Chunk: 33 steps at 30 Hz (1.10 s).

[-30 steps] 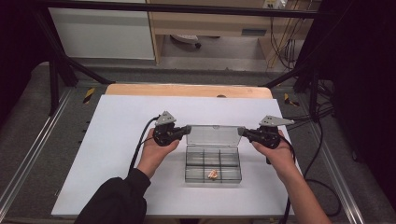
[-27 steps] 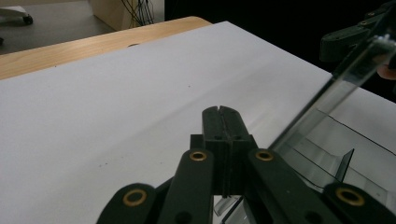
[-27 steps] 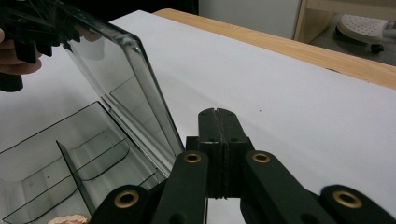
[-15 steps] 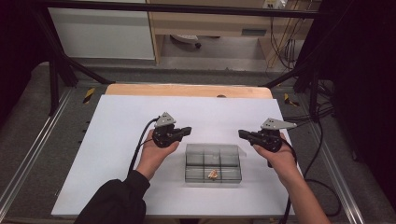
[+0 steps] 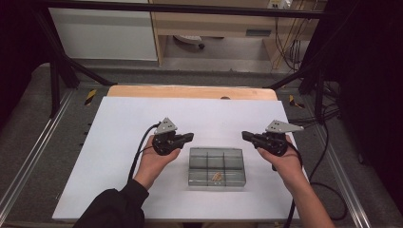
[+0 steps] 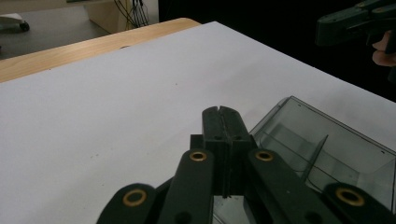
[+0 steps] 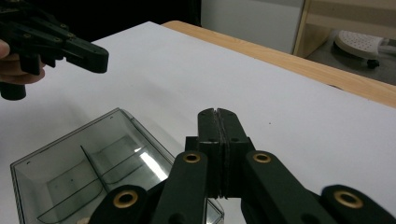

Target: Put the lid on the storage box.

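Both the left gripper [image 5: 189, 137] and right gripper [image 5: 245, 135] hover with jaws closed and empty, flanking the clear compartment box [image 5: 217, 166] on the white table [image 5: 119, 142].

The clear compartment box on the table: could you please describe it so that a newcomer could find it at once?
On the white table top, look between the left gripper and the right gripper, slightly nearer the person. There lies the clear compartment box, lid down, split into six cells. It is the sole see-through thing there, and one front cell holds a small tan item.
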Motion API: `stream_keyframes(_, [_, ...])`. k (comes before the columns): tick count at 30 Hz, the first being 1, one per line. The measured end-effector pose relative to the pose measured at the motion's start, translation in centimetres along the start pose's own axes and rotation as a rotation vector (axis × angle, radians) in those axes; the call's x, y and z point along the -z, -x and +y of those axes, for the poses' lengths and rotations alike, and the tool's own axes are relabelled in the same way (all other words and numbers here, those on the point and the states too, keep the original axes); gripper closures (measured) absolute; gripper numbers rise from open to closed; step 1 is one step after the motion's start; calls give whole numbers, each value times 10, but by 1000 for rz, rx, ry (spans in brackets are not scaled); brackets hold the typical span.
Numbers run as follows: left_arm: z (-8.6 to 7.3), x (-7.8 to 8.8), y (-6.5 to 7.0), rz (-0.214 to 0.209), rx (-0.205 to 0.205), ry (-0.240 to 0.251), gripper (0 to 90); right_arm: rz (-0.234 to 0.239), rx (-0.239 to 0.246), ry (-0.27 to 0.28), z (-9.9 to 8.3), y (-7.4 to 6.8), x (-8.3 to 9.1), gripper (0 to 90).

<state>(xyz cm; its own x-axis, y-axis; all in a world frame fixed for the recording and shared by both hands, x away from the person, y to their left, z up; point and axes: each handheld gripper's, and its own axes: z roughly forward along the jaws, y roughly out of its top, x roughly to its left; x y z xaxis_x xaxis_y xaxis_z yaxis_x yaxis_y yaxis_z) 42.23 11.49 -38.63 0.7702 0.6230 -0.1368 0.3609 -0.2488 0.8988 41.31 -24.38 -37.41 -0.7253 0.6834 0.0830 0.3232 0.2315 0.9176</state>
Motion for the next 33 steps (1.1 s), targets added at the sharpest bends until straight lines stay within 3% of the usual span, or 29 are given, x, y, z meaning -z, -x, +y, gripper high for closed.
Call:
stream_keyframes(5, [2, 4, 2, 8, -3, 9, 899, -6, -11, 10, 2, -2, -1, 871])
stream_keyframes(15, [5, 11, 2, 30, -3, 20, 816, -15, -11, 17, 10, -7, -2, 770])
stream_keyframes(29, [9, 12, 2, 69, -9, 36, 585, -39, -35, 10, 17, -8, -8, 602])
stream_keyframes(33, [10, 10, 3, 77, -8, 41, 488, -51, -30, 7, 19, -11, -10, 485])
